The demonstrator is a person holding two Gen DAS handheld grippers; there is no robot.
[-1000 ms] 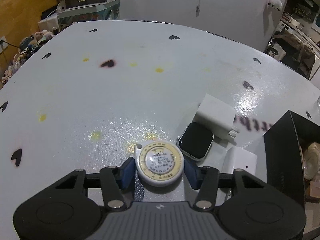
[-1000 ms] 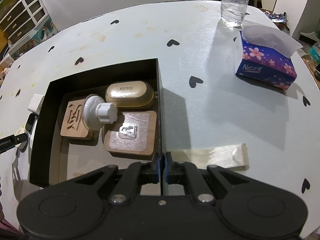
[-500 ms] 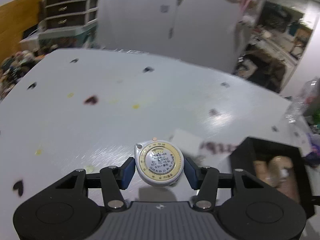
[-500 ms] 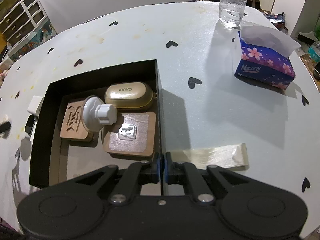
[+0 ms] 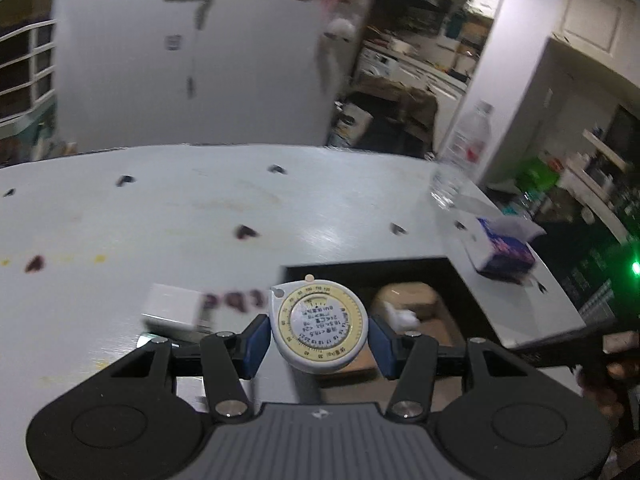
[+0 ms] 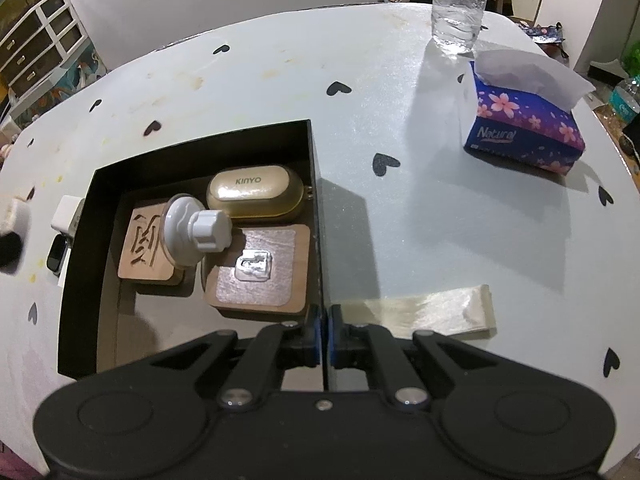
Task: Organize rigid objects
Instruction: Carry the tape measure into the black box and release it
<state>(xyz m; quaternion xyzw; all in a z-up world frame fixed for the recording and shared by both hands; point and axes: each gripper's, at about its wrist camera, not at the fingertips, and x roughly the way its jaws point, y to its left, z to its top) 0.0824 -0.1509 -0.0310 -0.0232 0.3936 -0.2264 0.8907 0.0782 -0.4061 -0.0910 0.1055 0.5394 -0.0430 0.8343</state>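
Round tape measure (image 5: 318,328): clamped in left gripper (image 5: 318,334), carried aloft toward black box (image 6: 80,240). Right gripper (image 6: 324,330): pinched on box's right wall. Next: lower into box's bare near-left corner, release.

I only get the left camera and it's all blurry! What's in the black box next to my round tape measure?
Observer: A gold KINYO case lies at the far side of the black box.
Operator: Is there anything else in there?
Observer: A white suction knob rests partly on a carved wooden tile, beside a second wooden tile.
Operator: What's my other hand doing?
Observer: The right gripper is shut on the box's right wall, with one of its fingers on each side.
Operator: Is there room for my tape measure?
Observer: Probably; the box floor near its front left corner is bare.
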